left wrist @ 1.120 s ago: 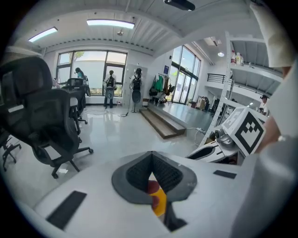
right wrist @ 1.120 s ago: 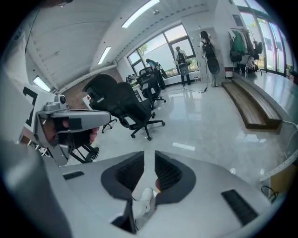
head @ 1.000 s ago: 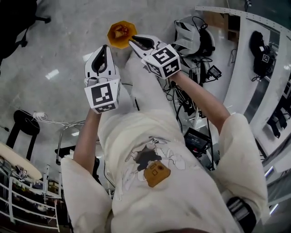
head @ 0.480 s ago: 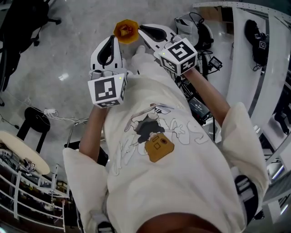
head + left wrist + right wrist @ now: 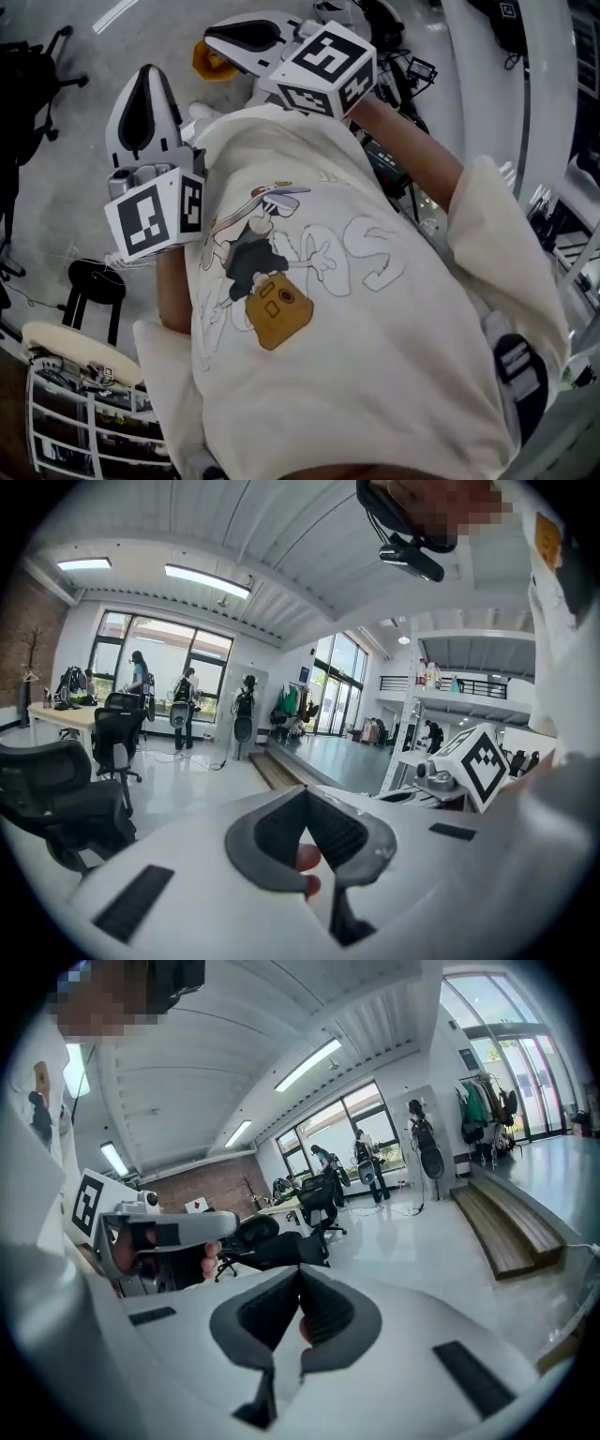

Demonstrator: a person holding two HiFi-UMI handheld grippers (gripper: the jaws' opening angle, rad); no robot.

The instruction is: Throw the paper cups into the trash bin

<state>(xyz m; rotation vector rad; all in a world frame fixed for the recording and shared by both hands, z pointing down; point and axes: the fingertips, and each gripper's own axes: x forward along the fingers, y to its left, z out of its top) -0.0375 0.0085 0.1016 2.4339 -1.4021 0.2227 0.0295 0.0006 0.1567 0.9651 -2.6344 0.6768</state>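
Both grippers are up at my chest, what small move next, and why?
Probably lower both grippers to look for another cup. The left gripper is shut and empty, the right gripper has just closed on nothing, both point out across the room, and the orange bin is mostly hidden behind the right one. No cup shows.

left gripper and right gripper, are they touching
Apart: the head view shows bare floor between the left gripper and the right gripper.

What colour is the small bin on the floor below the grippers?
Orange. The bin shows best in the head view.
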